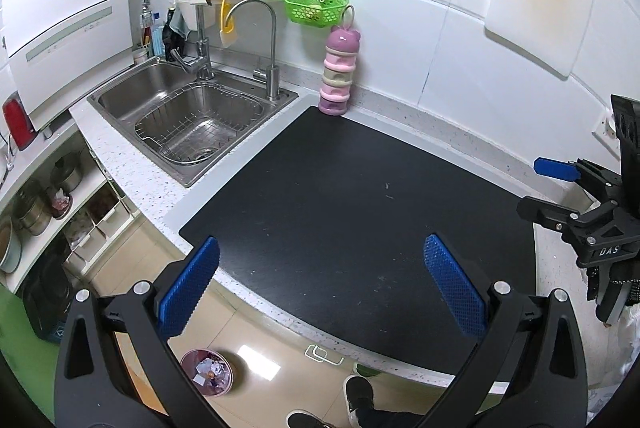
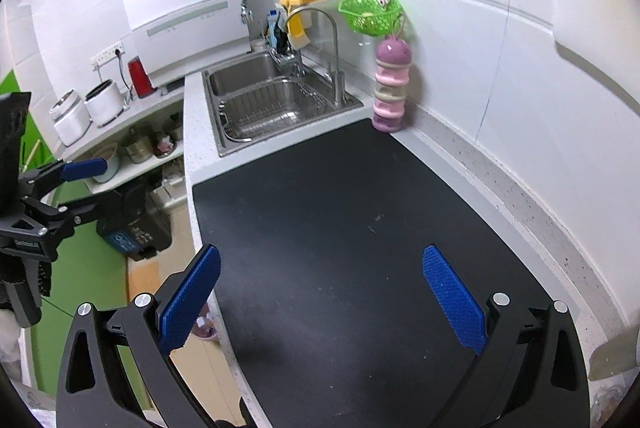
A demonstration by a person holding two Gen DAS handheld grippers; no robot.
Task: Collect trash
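Trash bin (image 1: 206, 372) below left jaws.

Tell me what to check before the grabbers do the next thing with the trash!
1. Left gripper open and empty: ok, fingers wide apart with nothing between.
2. Right gripper open and empty: ok, same.
3. Trash left on the black mat: cannot tell; only tiny specks show.
4. Trash bin within sight: ok, it sits on the floor below the counter edge with scraps inside.
5. Pink stacked container out of the way: ok, upright at the mat's far corner by the wall.
6. The two grippers apart: ok, they do not touch.
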